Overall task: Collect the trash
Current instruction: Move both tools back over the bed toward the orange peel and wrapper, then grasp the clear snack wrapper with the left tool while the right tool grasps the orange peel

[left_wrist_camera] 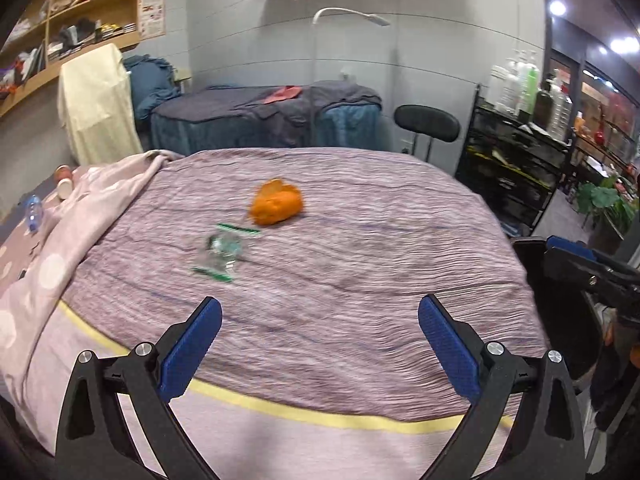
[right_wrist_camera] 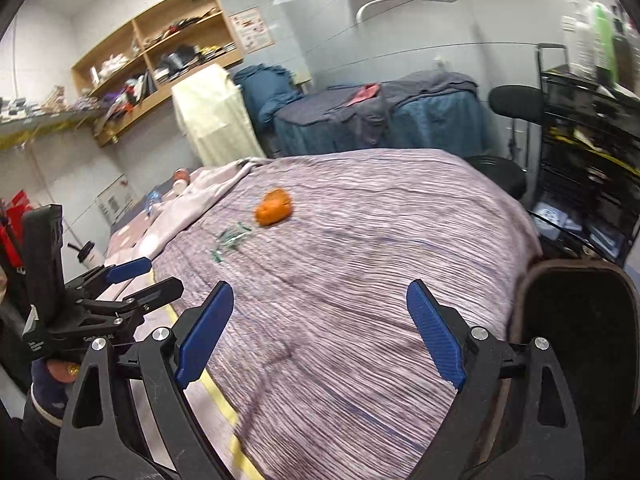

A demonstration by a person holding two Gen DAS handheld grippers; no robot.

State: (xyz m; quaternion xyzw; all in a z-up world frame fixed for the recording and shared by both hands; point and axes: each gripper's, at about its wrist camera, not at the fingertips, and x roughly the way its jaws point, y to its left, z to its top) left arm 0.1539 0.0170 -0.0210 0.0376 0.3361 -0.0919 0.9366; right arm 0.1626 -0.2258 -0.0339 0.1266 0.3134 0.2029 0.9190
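Note:
A crumpled orange piece of trash (left_wrist_camera: pixel 276 208) (right_wrist_camera: pixel 274 208) lies in the middle of the purple striped bed cover (left_wrist_camera: pixel 360 280) (right_wrist_camera: pixel 360 280). Just in front of it, to its left, lies a clear wrapper with green edges (left_wrist_camera: pixel 224 250) (right_wrist_camera: pixel 230 240). My left gripper (left_wrist_camera: pixel 320 308) (right_wrist_camera: pixel 152 276) hovers open over the near part of the bed, with nothing between its blue pads. To its right, my right gripper (right_wrist_camera: pixel 320 292) (left_wrist_camera: pixel 580 260) is open and empty too. Both are well short of the trash. The frames are blurred by motion.
A black bin (right_wrist_camera: pixel 580 320) (left_wrist_camera: pixel 532 248) stands at the bed's right side. A pink dotted blanket (left_wrist_camera: pixel 80 240), a water bottle (left_wrist_camera: pixel 34 212) and cups (left_wrist_camera: pixel 64 184) lie on the bed's left. Beyond it are a second bed (left_wrist_camera: pixel 260 120), a stool (left_wrist_camera: pixel 428 122) and a black cart (left_wrist_camera: pixel 512 160).

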